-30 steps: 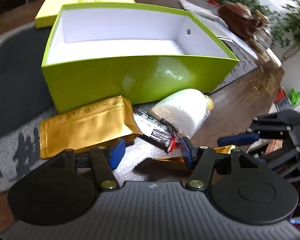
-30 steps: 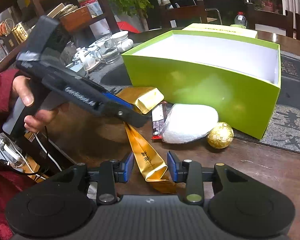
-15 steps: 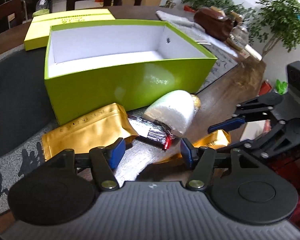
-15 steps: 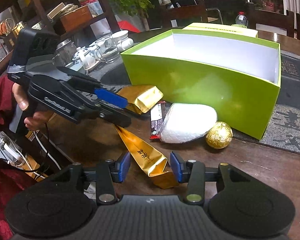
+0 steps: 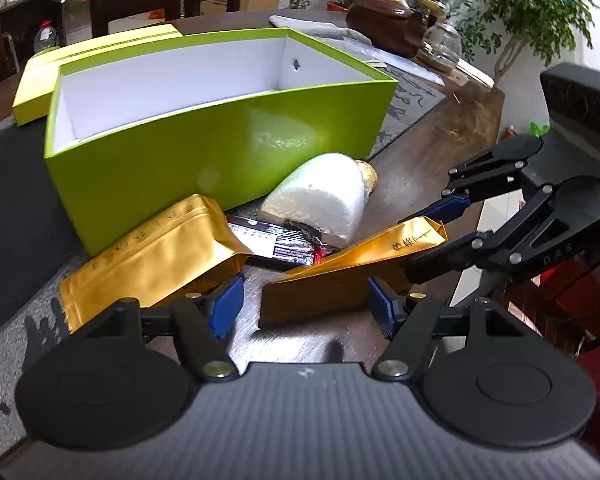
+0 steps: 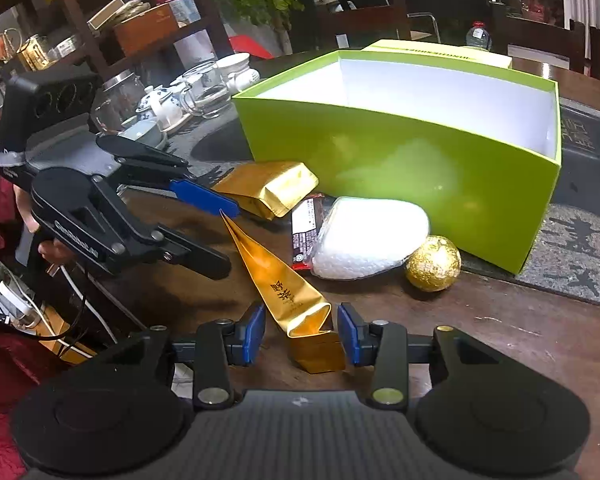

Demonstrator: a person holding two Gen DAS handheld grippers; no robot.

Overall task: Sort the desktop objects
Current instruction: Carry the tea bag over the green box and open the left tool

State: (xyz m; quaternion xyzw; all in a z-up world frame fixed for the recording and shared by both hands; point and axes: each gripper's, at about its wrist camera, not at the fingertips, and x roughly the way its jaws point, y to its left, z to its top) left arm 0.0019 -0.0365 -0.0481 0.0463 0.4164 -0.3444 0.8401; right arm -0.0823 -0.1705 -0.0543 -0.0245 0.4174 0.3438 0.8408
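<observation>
An empty lime-green box (image 5: pixel 204 152) (image 6: pixel 400 160) stands open on the table. In front of it lie a fat gold pouch (image 5: pixel 156 252) (image 6: pixel 268 188), a dark snack bar (image 5: pixel 276 244) (image 6: pixel 305 228), a white bubble-wrapped bundle (image 5: pixel 320 200) (image 6: pixel 368 236) and a gold foil ball (image 6: pixel 433 264). A slim gold sachet (image 5: pixel 364 252) (image 6: pixel 288 288) lies on the wood. My right gripper (image 6: pixel 302 334) is open, its pads either side of the sachet's near end. My left gripper (image 5: pixel 304 308) is open, just short of the sachet's other end.
A lime-green lid (image 5: pixel 40 80) (image 6: pixel 440 50) lies behind the box. A tea set (image 6: pixel 180 96) and shelves stand at the table's far end. A grey mat (image 6: pixel 580 256) lies under the box. The table edge (image 5: pixel 468 216) runs along the right in the left wrist view.
My left gripper has pulled back and risen, away from the pile. My right gripper's jaws have widened around the sachet's end.
</observation>
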